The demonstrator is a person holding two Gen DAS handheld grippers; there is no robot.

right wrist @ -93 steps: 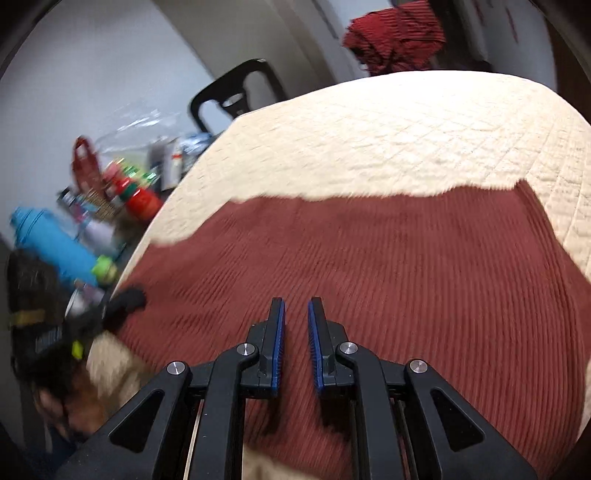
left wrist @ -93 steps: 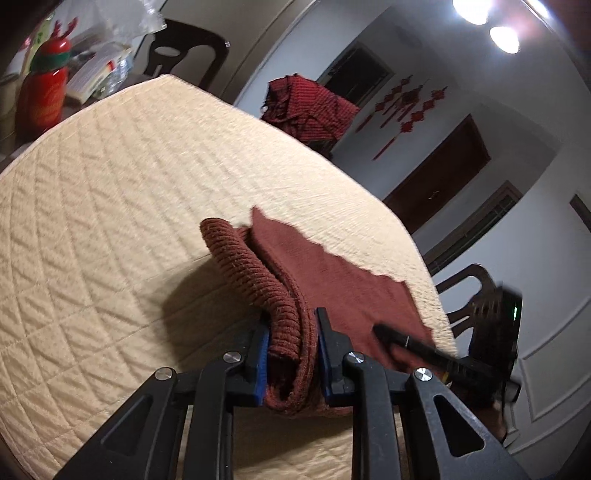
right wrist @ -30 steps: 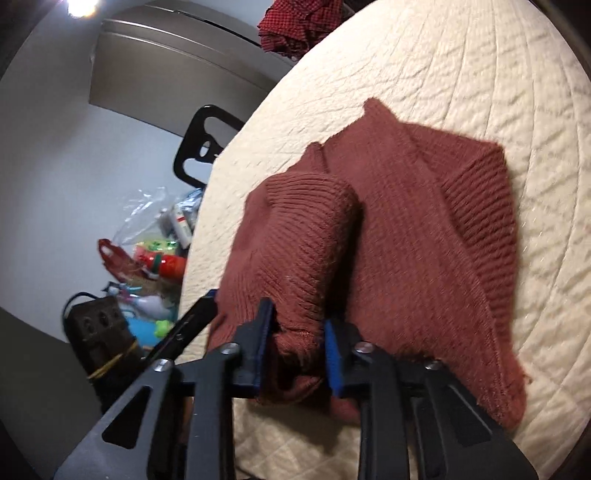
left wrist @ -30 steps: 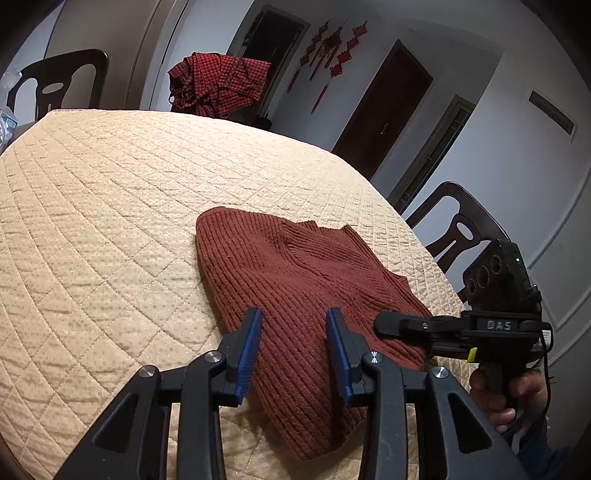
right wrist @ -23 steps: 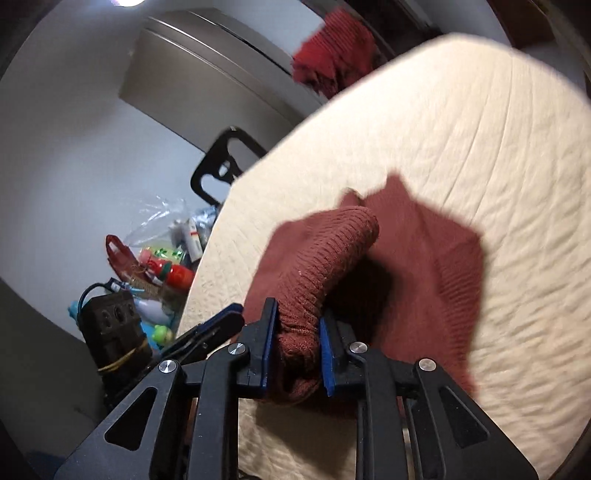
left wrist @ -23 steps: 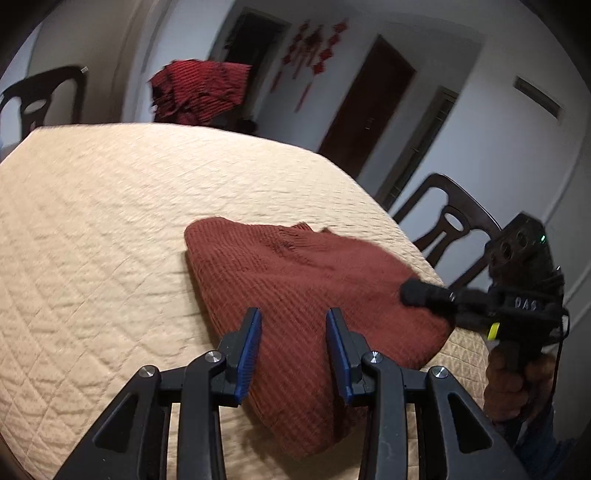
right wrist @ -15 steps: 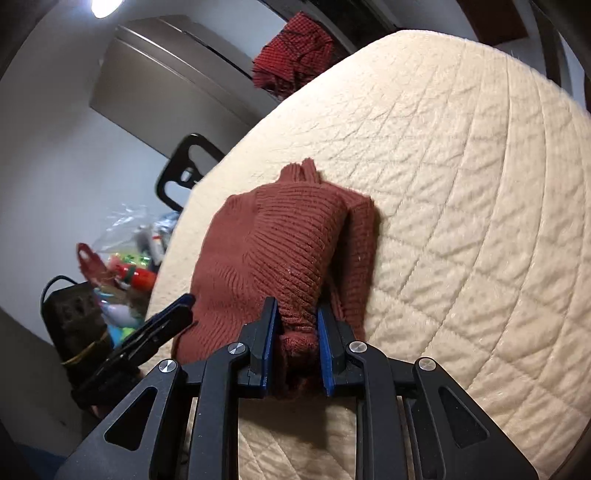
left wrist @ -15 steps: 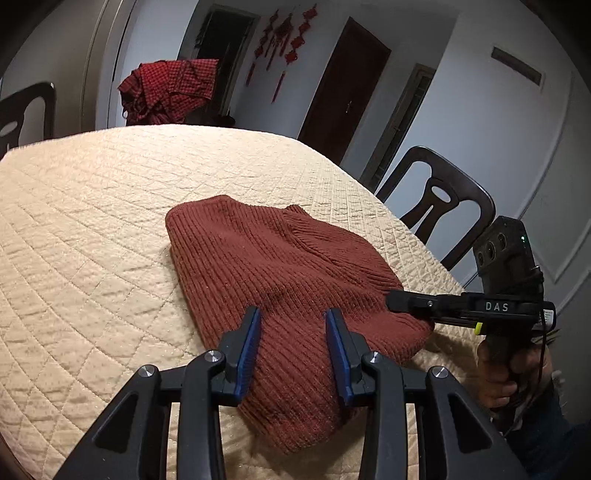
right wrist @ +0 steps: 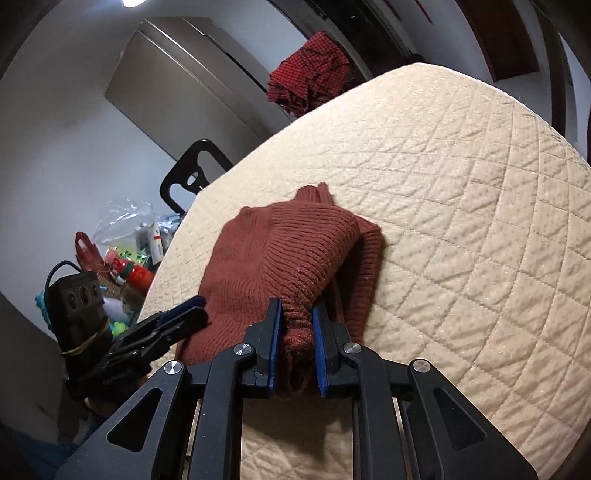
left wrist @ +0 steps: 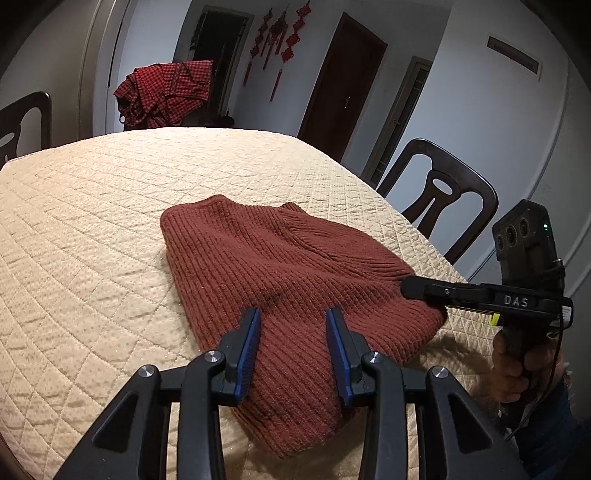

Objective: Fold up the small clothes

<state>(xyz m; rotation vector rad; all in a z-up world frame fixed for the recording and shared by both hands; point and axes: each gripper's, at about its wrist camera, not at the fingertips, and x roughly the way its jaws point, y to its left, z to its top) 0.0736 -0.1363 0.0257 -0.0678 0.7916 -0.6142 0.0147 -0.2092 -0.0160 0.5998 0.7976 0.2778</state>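
Now a fold of the sweater [right wrist: 295,258] is being squeezed by the closing right tool [right wrist: 295,336]; the left tool [left wrist: 291,347] is being held part-open, empty. Bunching is being risked near the bench's [left wrist: 92,221] edge.

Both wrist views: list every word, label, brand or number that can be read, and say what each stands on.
"DAS": white letters on the side of the right gripper, seen in the left wrist view.
Yellow sticker on that gripper: too small to read.
Red hangings on the far wall: no characters legible.
Packages beside the table, right wrist view: print too small and blurred to read.
Sweater: no label shows.
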